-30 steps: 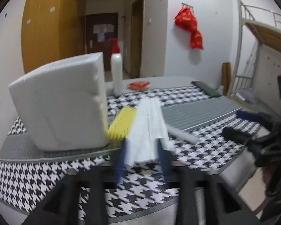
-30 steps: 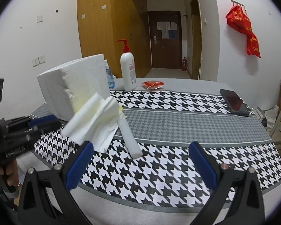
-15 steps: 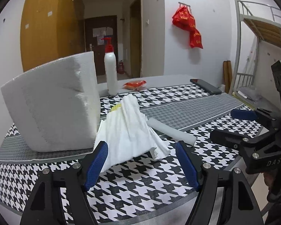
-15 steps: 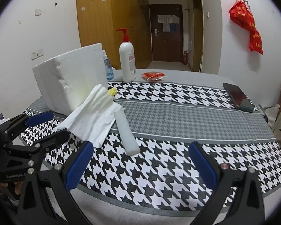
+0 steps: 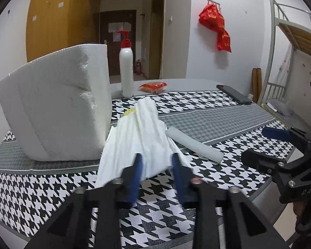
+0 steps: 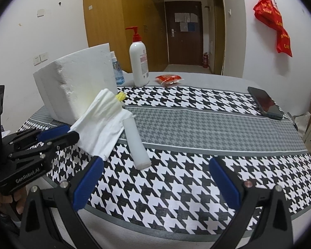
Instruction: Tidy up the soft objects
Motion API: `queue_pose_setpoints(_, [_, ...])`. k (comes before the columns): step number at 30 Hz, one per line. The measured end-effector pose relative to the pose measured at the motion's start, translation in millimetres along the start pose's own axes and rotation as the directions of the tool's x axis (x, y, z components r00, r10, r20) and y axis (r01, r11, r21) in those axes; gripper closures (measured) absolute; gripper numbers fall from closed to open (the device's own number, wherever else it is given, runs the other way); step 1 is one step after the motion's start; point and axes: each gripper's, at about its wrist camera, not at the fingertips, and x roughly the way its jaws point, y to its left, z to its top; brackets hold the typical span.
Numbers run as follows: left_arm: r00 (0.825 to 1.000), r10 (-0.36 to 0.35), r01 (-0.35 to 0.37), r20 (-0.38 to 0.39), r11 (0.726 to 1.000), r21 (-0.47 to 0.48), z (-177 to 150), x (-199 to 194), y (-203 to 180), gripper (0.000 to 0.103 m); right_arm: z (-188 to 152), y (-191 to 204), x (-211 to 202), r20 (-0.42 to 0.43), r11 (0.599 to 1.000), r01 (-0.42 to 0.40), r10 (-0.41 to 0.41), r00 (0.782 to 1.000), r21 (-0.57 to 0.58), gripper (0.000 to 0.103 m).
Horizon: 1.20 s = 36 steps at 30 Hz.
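A crumpled white cloth (image 5: 141, 139) lies on the houndstooth tablecloth, leaning against a big white foam block (image 5: 56, 112). It also shows in the right wrist view (image 6: 101, 120). A yellow piece (image 6: 120, 97) peeks out behind it. A white foam stick (image 5: 193, 145) lies just right of the cloth. My left gripper (image 5: 156, 166) has its jaws narrowed on the cloth's near edge. My right gripper (image 6: 155, 178) is open and empty above the table's front part.
A pump bottle (image 6: 138, 62), a red packet (image 6: 169, 78) and a small blue-label bottle (image 6: 117, 73) stand at the back. A black phone (image 6: 265, 103) lies at the right edge of the table (image 6: 197, 186). A metal bunk bed (image 5: 290, 41) stands to the right.
My left gripper was shut on the cloth, opened wide and let it drop half a second ago, and has now closed in on its near edge again. The right gripper stayed open.
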Motion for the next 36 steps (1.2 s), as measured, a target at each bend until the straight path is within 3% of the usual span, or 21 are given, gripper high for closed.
queue_pose_setpoints(3, [1.0, -0.012, 0.012, -0.005, 1.0, 0.007, 0, 0, -1, 0.098, 2, 2, 2, -0.004, 1.0, -0.004, 0.004, 1.0, -0.009, 0.0])
queue_pose_setpoints(7, [1.0, -0.012, 0.012, -0.018, 1.0, 0.016, -3, 0, 0, 0.101, 4, 5, 9, -0.02, 1.0, -0.019, 0.018, 1.0, -0.019, 0.0])
queue_pose_setpoints(13, [0.999, -0.05, 0.05, 0.01, 0.999, 0.007, -2, -16, 7, 0.101, 9, 11, 26, -0.064, 0.998, -0.056, 0.055, 0.996, -0.026, 0.0])
queue_pose_setpoints(22, [0.993, -0.066, 0.07, 0.095, 0.997, -0.036, 6, -58, 32, 0.101, 15, 21, 36, -0.087, 0.997, -0.046, 0.041, 0.995, -0.058, 0.0])
queue_pose_setpoints(30, [0.997, -0.061, 0.063, 0.054, 0.997, -0.038, -4, -51, 37, 0.101, 21, 29, 52, -0.128, 0.993, -0.048, 0.034, 0.991, -0.105, 0.001])
queue_pose_setpoints(33, [0.998, -0.053, 0.055, 0.04, 0.998, -0.039, -7, -46, 39, 0.101, 21, 29, 57, -0.144, 0.992, -0.05, 0.034, 0.989, -0.115, 0.009])
queue_pose_setpoints(35, [0.998, -0.053, 0.055, 0.03, 0.998, -0.043, -9, -42, 42, 0.1, 22, 28, 61, -0.161, 0.991, -0.042, 0.021, 0.987, -0.127, 0.025])
queue_pose_setpoints(36, [0.998, -0.054, 0.056, 0.028, 0.998, -0.043, -9, -41, 43, 0.098, 21, 28, 64, -0.174, 0.99, -0.036, 0.012, 0.985, -0.135, 0.028])
